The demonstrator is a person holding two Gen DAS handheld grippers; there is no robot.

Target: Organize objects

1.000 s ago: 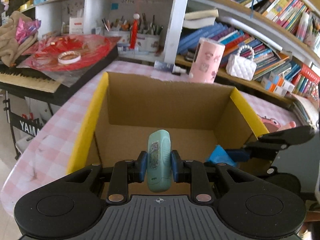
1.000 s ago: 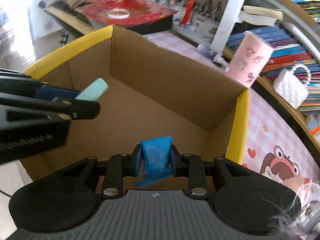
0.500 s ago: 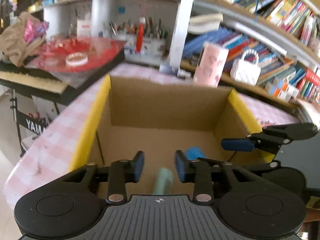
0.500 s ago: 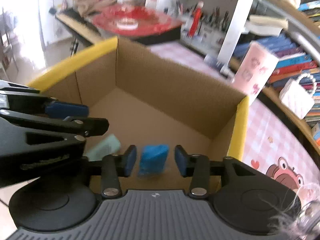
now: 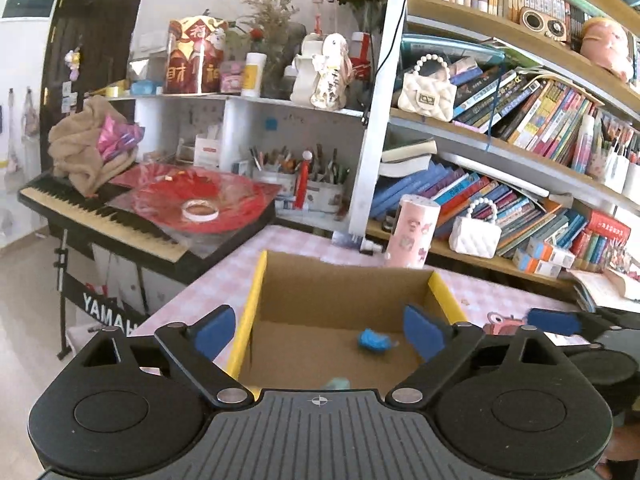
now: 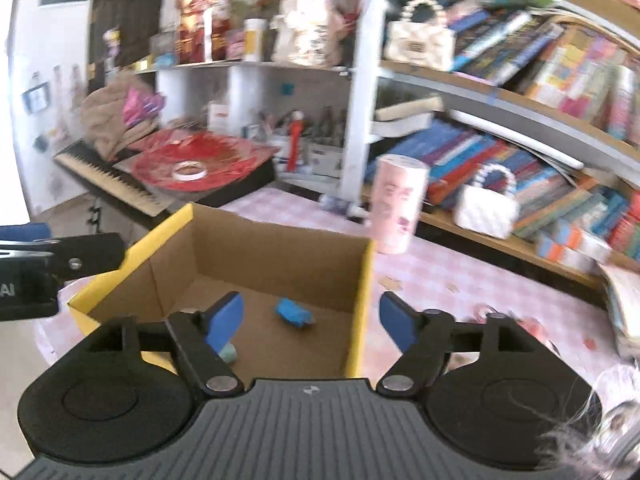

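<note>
An open cardboard box with yellow rims (image 5: 256,292) (image 6: 364,292) stands on the pink checked table. A crumpled blue object (image 5: 373,341) (image 6: 294,313) lies on the box floor. A pale green bottle (image 5: 338,383) (image 6: 229,354) lies at the near end, mostly hidden behind the gripper bodies. My left gripper (image 5: 318,330) is open and empty above the box's near edge. My right gripper (image 6: 312,320) is open and empty above the box too. The right gripper also shows in the left wrist view (image 5: 554,322), and the left gripper in the right wrist view (image 6: 60,256).
A pink cylinder (image 5: 412,230) (image 6: 396,204) and a white pearl-handled purse (image 5: 474,232) stand behind the box. A keyboard (image 5: 100,216) with a red plate and a tape roll (image 5: 200,210) is at left. Bookshelves fill the back and right.
Both grippers opened and let go: the green bottle and the blue object dropped into the box. Both grippers then rose and pulled back from the box.
</note>
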